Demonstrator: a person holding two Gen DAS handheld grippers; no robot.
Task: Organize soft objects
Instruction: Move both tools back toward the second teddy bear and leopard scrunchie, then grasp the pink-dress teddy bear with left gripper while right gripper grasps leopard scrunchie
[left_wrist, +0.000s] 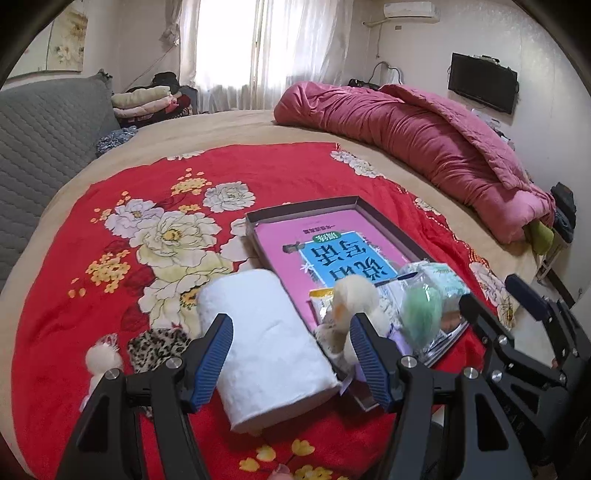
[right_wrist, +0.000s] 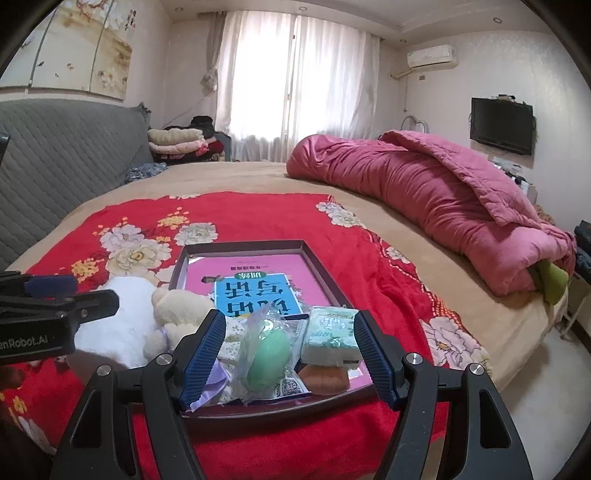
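Observation:
A shallow dark tray with a pink and blue lining lies on the red flowered blanket. In its near end sit a cream plush toy, a bagged green sponge, a tissue pack and a brown soft item. A white towel roll lies just left of the tray. My left gripper is open, its fingers either side of the roll's near end. My right gripper is open over the tray's near end, empty. A leopard-print piece and a small white plush lie left of the roll.
A rolled pink quilt lies along the far right of the bed. A grey quilted headboard stands at the left. Folded clothes are stacked by the window. The bed's right edge drops to the floor.

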